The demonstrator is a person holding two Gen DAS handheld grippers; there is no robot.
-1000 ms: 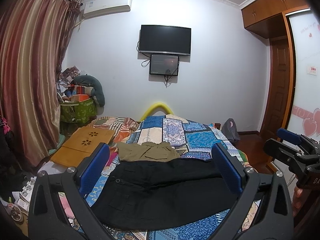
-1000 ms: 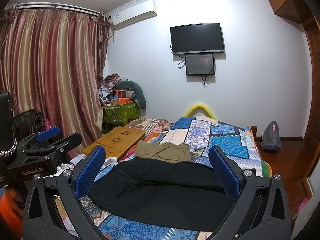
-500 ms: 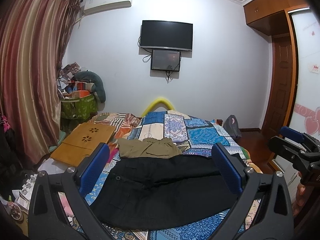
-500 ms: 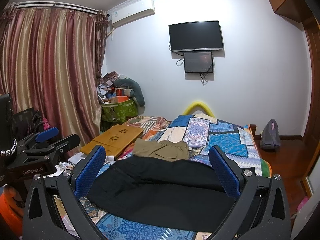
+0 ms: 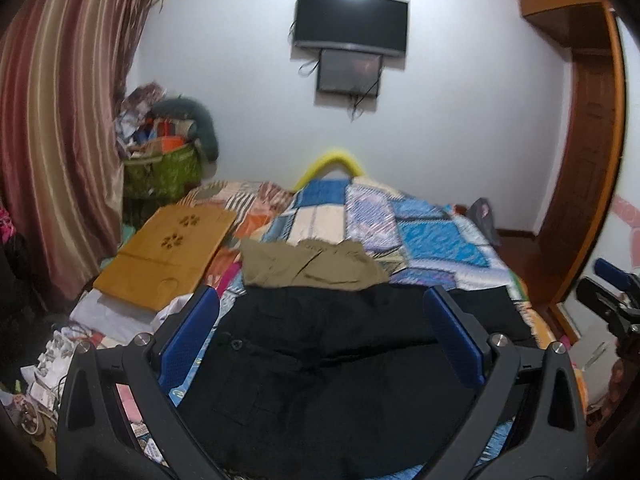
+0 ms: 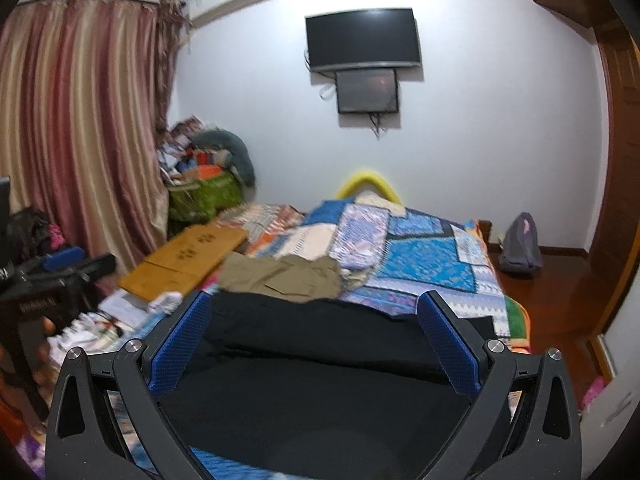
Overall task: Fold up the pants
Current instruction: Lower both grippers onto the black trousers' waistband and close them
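Observation:
Black pants (image 5: 320,364) lie spread across the near end of the bed, waistband button toward the left; the same black pants (image 6: 316,380) fill the lower part of the right wrist view. Just beyond them lie folded khaki pants (image 5: 308,266) (image 6: 284,276). My left gripper (image 5: 320,308) hangs open above the black pants with nothing between its blue pads. The right gripper (image 6: 314,312) is open too, empty, over the pants' near edge. Each gripper shows at the other view's edge: right gripper (image 5: 612,292), left gripper (image 6: 64,268).
A patchwork quilt (image 5: 424,232) covers the bed. A wooden lap desk (image 5: 168,252) rests at its left edge above clutter on the floor (image 5: 72,344). Striped curtains (image 5: 60,128) hang on the left, a wooden door (image 5: 584,176) stands on the right. A grey bag (image 6: 520,244) sits on the floor.
Both grippers have moved forward and down toward the bed, so the black pants now fill more of each view. Both remain open and empty.

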